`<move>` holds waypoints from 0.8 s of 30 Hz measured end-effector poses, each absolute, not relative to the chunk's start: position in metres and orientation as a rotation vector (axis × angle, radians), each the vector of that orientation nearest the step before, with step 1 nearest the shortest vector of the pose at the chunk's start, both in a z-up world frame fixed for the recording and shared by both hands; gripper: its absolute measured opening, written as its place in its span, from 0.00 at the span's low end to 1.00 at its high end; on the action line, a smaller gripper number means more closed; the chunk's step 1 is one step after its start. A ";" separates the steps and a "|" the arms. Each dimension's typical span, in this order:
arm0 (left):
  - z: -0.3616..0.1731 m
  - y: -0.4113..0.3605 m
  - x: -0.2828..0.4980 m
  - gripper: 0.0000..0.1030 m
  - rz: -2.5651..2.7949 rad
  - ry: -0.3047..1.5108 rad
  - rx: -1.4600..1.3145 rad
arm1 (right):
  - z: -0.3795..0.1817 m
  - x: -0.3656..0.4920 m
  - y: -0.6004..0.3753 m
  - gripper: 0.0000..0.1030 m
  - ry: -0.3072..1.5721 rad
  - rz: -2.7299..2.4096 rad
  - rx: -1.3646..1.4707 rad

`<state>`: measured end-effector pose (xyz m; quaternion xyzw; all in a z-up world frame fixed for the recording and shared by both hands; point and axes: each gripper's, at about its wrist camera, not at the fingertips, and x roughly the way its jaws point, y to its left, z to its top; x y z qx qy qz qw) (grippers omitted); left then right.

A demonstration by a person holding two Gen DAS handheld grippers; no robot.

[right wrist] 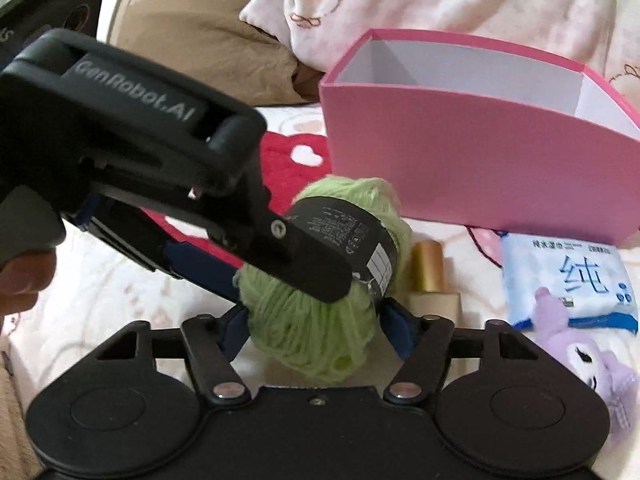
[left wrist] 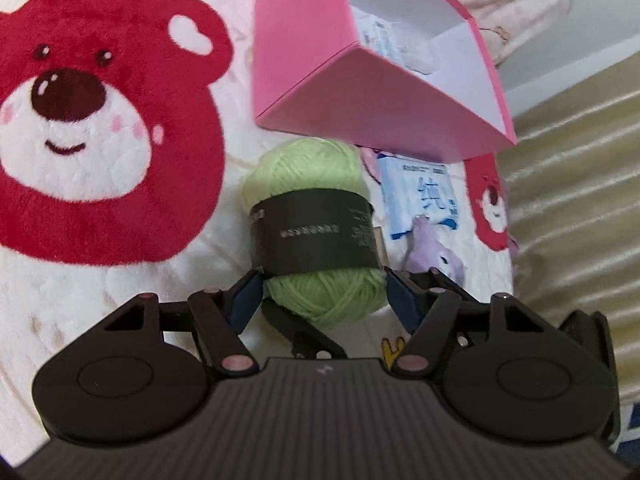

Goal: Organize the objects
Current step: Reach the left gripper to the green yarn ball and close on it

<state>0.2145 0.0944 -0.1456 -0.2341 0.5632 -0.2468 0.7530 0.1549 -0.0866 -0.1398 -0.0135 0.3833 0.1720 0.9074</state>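
A light green yarn ball (left wrist: 316,176) with a black paper band lies on the bear-print blanket just in front of the pink box (left wrist: 360,112). My left gripper (left wrist: 324,280) has its blue pads pressed on both sides of the ball's near end. In the right wrist view the same yarn ball (right wrist: 320,340) sits between my right gripper's (right wrist: 312,312) pads, which also press on it. The left gripper's black finger (right wrist: 304,268) reaches in from the left and lies across the ball's band.
The pink box (right wrist: 460,160) stands open with a white inside and a small packet (left wrist: 384,40) in it. A blue-white wipes packet (right wrist: 568,276), a purple plush toy (right wrist: 580,356) and a gold cylinder (right wrist: 428,264) lie right of the yarn. The red bear print (left wrist: 80,120) covers the blanket's left.
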 end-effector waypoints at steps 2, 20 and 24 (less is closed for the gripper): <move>-0.141 0.091 0.212 0.65 -0.512 1.204 -0.457 | -0.142 0.153 -0.088 0.68 0.794 0.353 -0.037; -0.145 0.079 0.195 0.55 -0.514 1.136 -0.521 | -0.137 0.147 -0.091 0.64 0.795 0.344 -0.050; -0.145 0.075 0.175 0.55 -0.508 1.112 -0.548 | -0.133 0.131 -0.094 0.63 0.789 0.347 -0.093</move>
